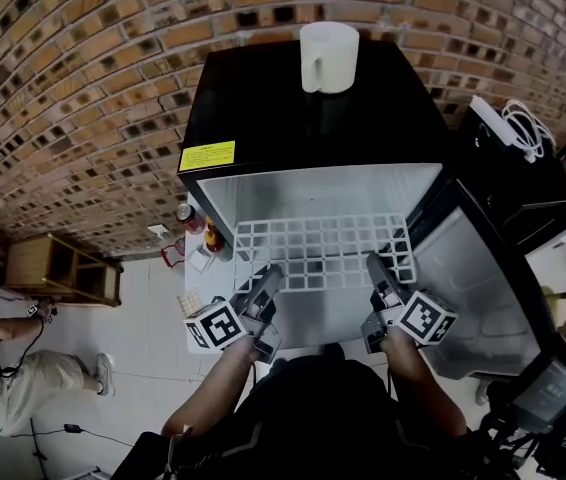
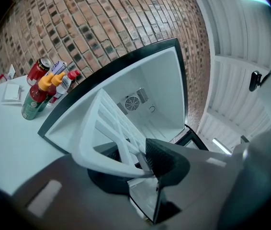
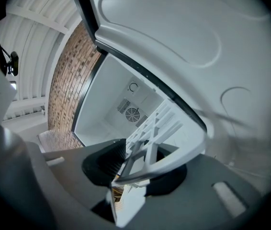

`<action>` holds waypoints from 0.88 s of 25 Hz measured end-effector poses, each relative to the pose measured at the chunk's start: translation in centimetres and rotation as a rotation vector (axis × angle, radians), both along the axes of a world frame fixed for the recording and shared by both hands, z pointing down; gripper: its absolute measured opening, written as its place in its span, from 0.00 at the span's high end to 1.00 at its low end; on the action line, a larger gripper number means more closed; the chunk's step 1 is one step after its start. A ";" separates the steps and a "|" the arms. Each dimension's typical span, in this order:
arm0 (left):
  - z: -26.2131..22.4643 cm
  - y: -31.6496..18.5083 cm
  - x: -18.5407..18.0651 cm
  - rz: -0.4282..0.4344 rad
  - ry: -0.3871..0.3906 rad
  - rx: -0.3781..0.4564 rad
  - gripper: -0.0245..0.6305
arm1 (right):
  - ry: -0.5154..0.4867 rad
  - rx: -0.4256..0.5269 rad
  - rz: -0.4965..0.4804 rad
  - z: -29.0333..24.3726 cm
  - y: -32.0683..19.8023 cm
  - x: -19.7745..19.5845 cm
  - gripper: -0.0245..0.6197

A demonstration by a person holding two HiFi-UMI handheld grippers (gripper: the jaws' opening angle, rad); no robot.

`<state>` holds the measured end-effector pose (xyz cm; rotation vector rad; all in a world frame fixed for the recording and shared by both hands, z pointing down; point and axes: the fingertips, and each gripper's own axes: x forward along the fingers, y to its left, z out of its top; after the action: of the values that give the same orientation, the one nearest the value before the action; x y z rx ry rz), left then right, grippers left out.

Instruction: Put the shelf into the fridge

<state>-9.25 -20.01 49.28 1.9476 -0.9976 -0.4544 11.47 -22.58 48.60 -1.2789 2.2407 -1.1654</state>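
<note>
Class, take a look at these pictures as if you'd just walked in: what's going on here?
A person holds a gripper in each hand. The left gripper and the right gripper are each closed on the near edge of a white grid shelf, held roughly level at the front of a small black fridge. Its door stands open to the right. The shelf points into the white interior but is not yet seated. A white jug sits on top.
</note>
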 end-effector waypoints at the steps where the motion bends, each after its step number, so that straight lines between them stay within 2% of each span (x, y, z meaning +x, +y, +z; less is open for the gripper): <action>1: 0.1 -0.1 0.0 0.002 0.001 0.001 0.81 | -0.002 -0.001 0.004 0.1 0.0 0.0 0.76; 22: -0.2 0.2 0.3 0.074 -0.001 -0.002 0.81 | -0.010 -0.021 0.093 0.0 0.5 0.1 0.76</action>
<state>-8.96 -19.76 49.11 1.9763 -0.9228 -0.4102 11.55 -22.06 48.61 -1.3670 2.1431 -1.1619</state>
